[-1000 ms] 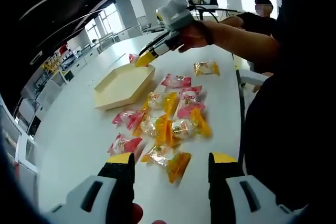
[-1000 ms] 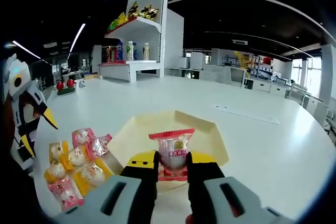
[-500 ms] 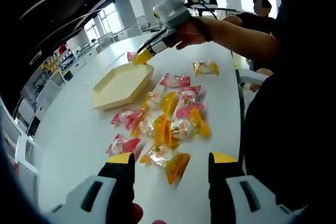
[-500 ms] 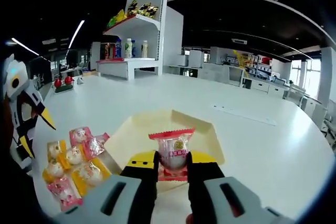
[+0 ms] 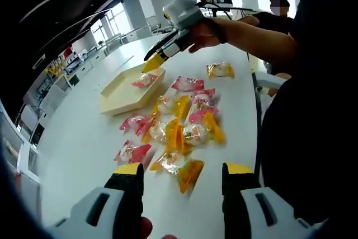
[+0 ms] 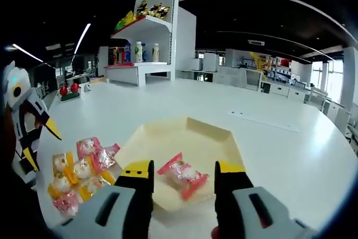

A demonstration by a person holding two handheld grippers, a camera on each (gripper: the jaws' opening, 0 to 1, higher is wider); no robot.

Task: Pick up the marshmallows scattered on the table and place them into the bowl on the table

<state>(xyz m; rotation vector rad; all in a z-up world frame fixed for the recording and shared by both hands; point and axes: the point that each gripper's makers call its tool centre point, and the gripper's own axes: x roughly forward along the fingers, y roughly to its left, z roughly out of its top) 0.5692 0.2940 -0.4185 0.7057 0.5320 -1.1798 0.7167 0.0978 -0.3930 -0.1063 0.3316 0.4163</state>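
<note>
A pale yellow hexagonal bowl (image 6: 207,135) (image 5: 120,94) sits on the white table. One red-wrapped marshmallow (image 6: 183,173) (image 5: 144,80) lies inside it. My right gripper (image 6: 184,167) stands open just above the bowl, nothing between its jaws; it shows in the left gripper view too (image 5: 154,61), held by a hand. A heap of pink and orange wrapped marshmallows (image 5: 179,124) (image 6: 81,174) lies beside the bowl. One orange packet (image 5: 219,70) lies apart from the heap. My left gripper (image 5: 182,167) hangs open above the near end of the heap.
White shelves (image 6: 148,32) with bottles and snacks stand at the far end of the table. A long white table surface (image 6: 279,138) stretches to the right. A person's arm and dark clothes (image 5: 291,82) fill the right of the left gripper view.
My right gripper has opened and the red-wrapped marshmallow has dropped from its jaws into the bowl. The left gripper has stayed where it was.
</note>
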